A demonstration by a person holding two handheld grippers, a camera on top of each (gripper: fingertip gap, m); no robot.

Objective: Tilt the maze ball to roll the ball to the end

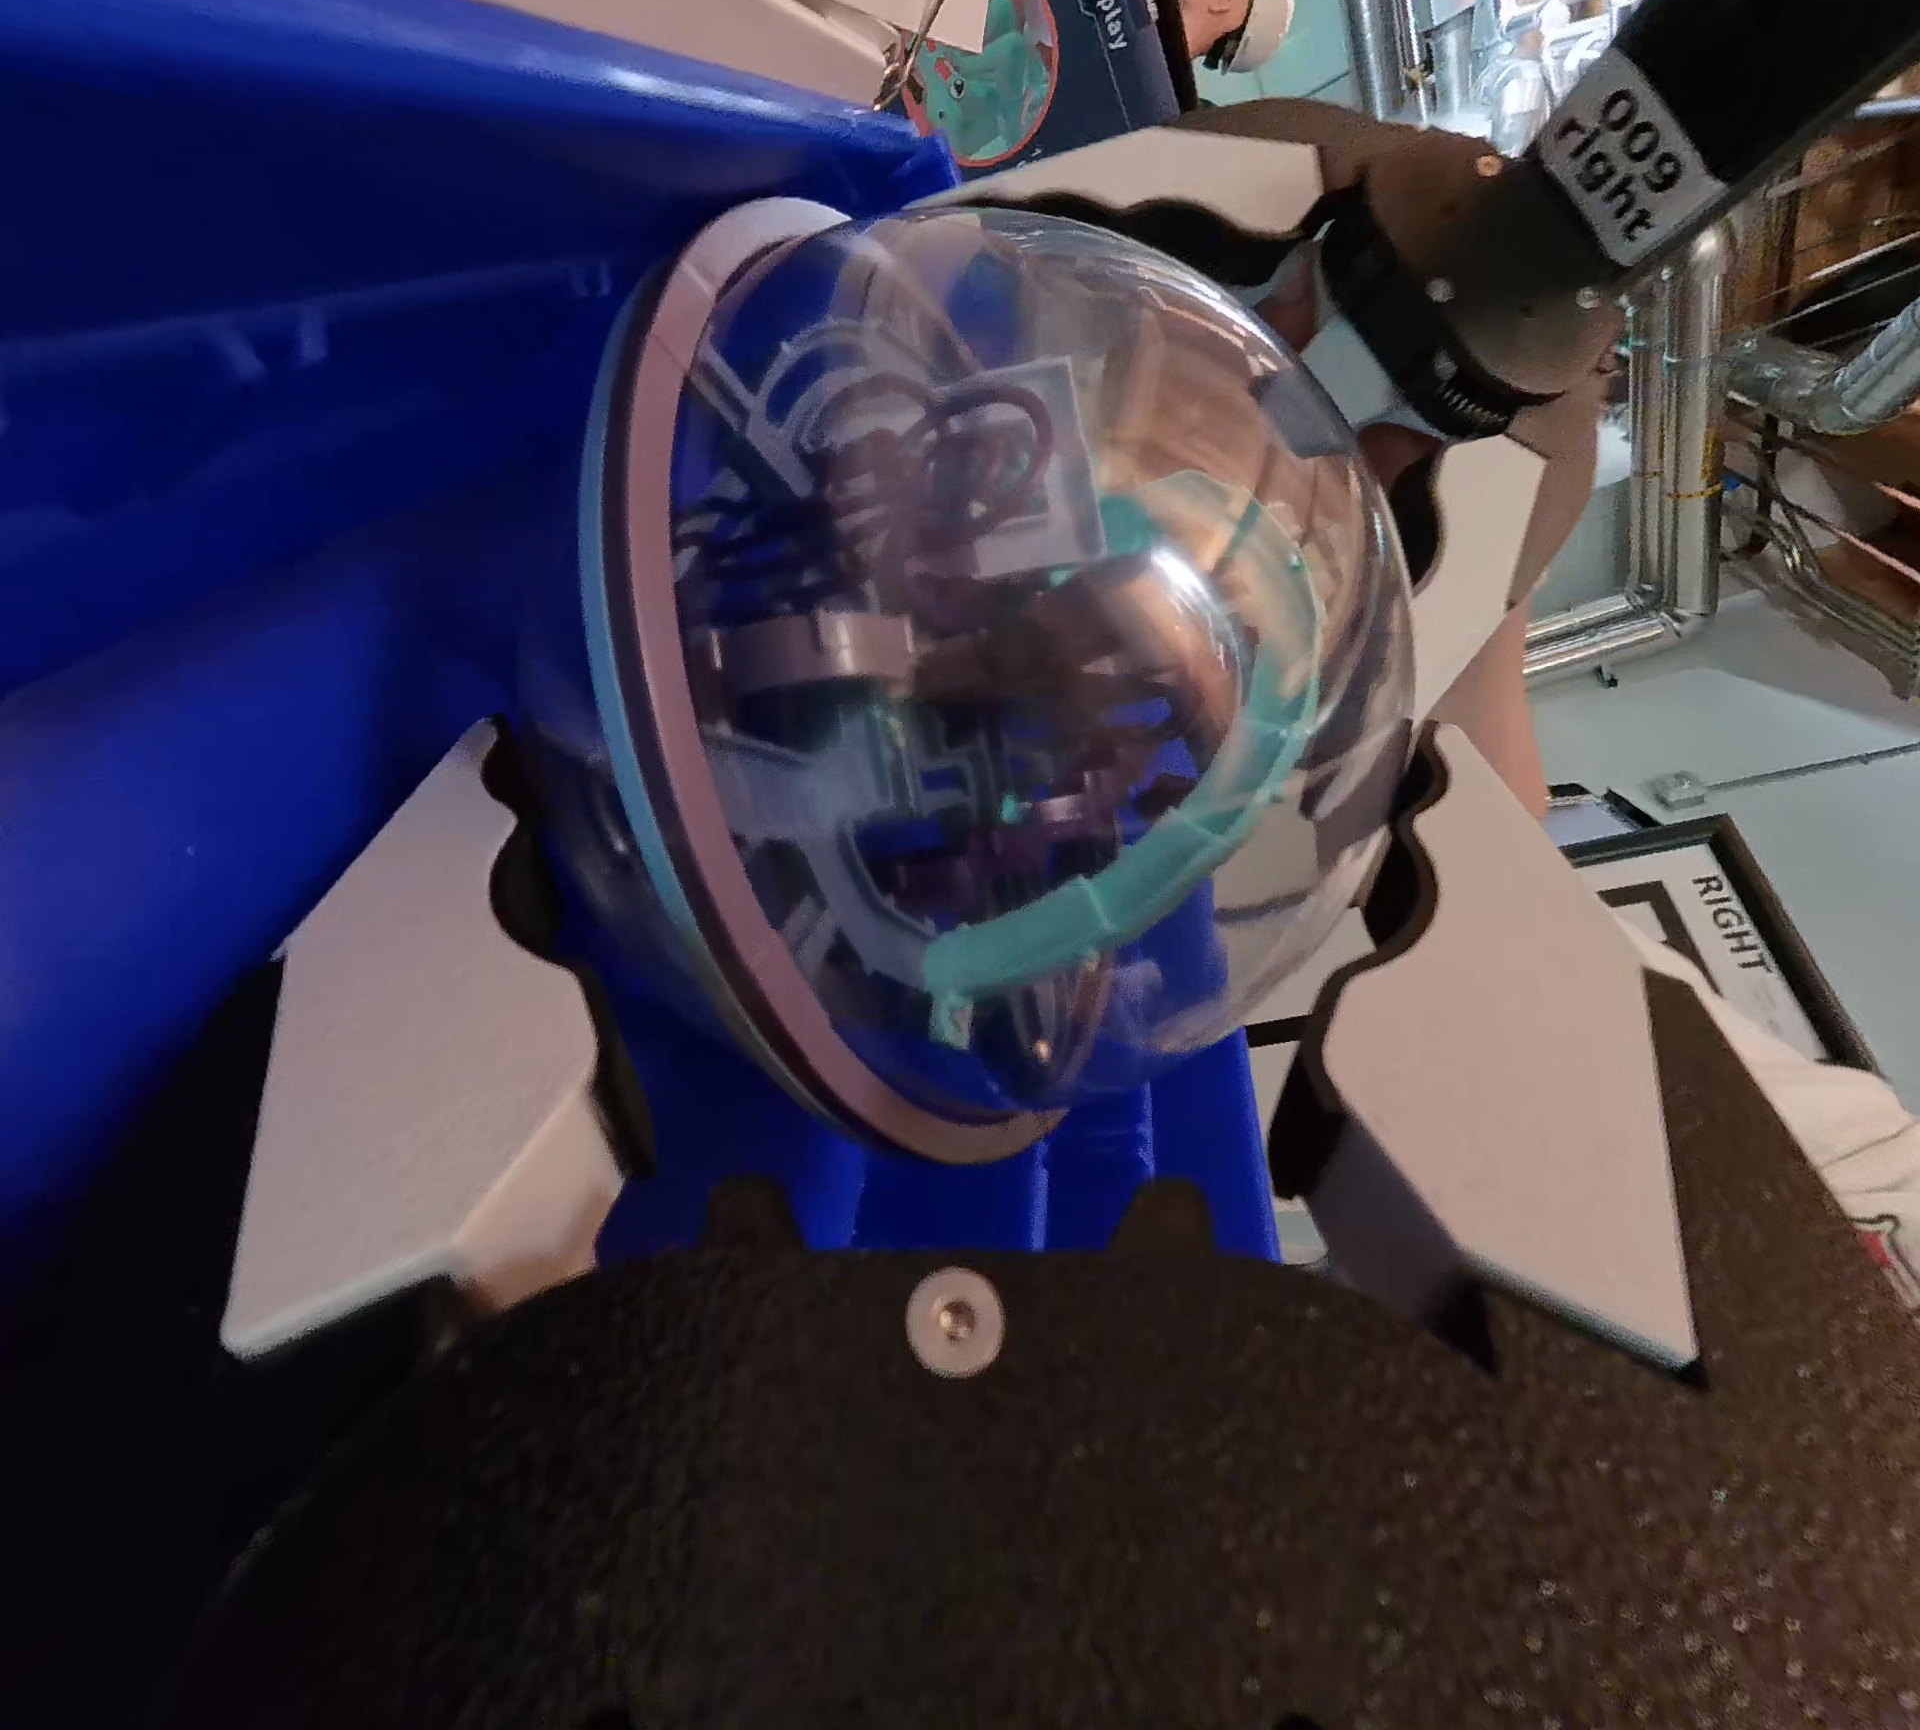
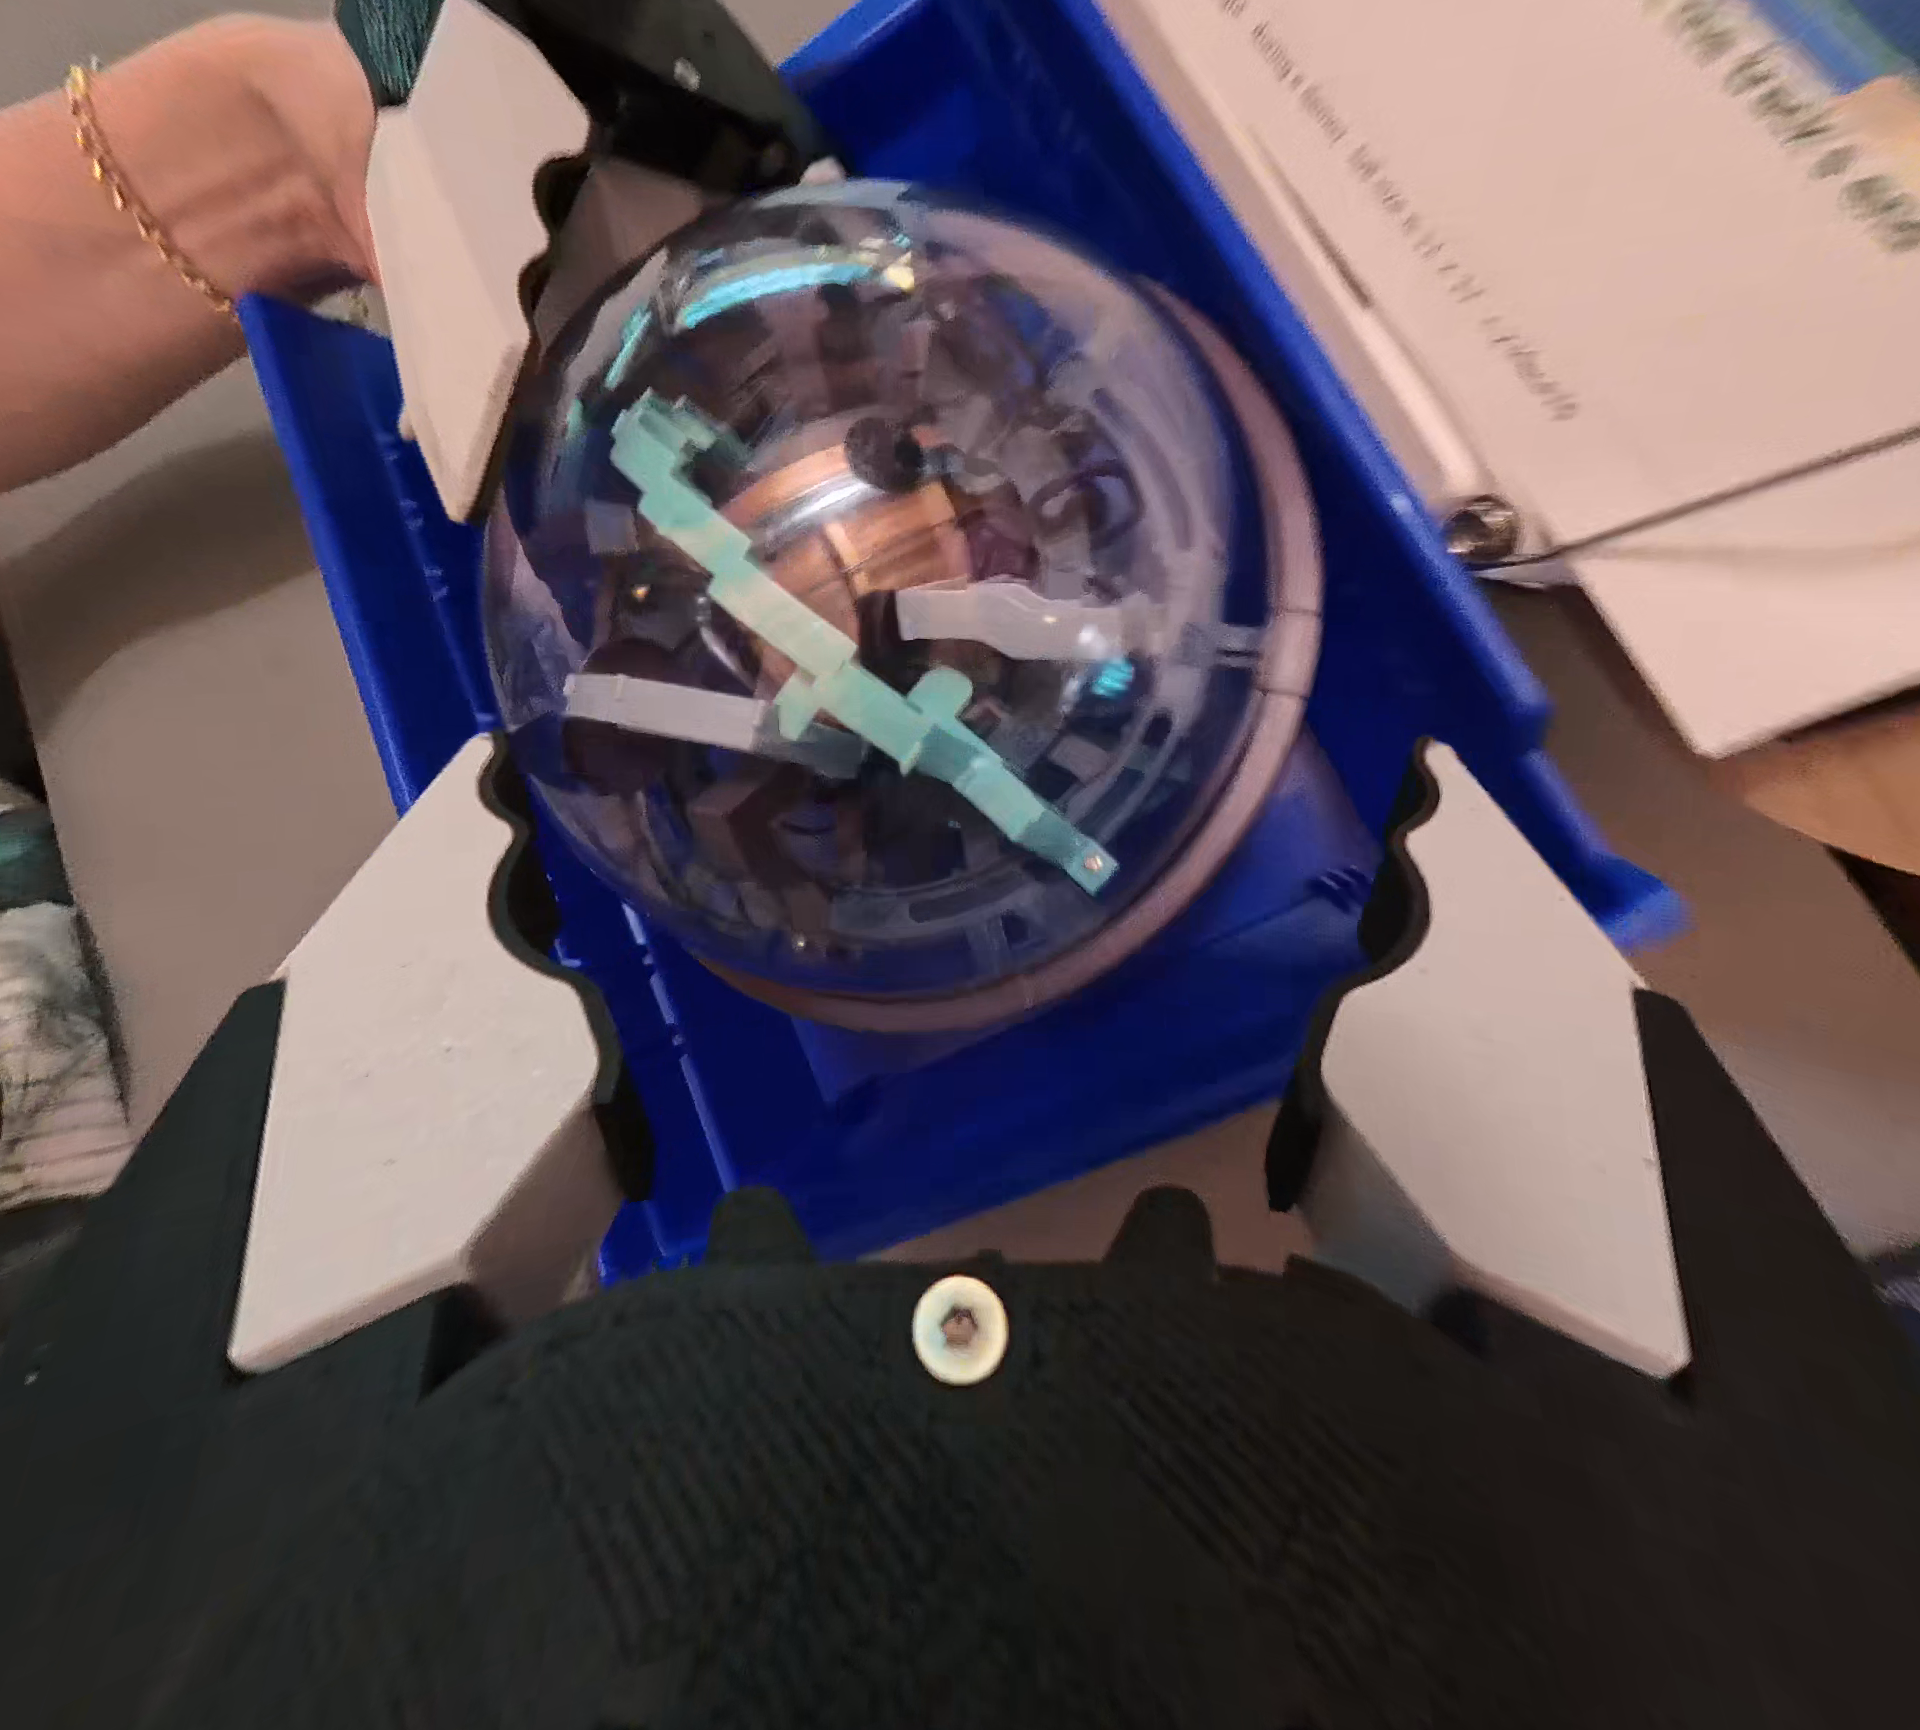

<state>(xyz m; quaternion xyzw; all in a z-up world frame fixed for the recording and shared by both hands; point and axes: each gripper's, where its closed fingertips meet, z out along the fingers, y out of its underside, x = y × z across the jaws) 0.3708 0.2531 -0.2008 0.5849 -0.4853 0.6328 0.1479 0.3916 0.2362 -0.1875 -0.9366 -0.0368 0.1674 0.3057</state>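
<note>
The maze ball (image 1: 987,641) is a clear sphere with a teal track and grey and purple pieces inside, and it sits in a blue bin (image 1: 260,433). My left gripper (image 1: 961,745) straddles the ball with both pads against its sides. In the right wrist view the left gripper's finger (image 2: 457,278) lies on the upper left of the maze ball (image 2: 904,589). My right gripper (image 2: 956,766) has the ball between its fingers. Its left fingertip (image 2: 488,776) touches the ball, and blue plastic shows between the ball and the right pad (image 2: 1403,849). The right gripper also shows in the left wrist view (image 1: 1340,350) at the ball's far side.
The blue bin (image 2: 1455,537) walls stand close around the ball. White printed sheets (image 2: 1455,122) lie over the bin's far edge. A person's hand with a gold bracelet (image 2: 156,174) holds the left gripper. A framed card (image 1: 1714,942) lies on the table at the right.
</note>
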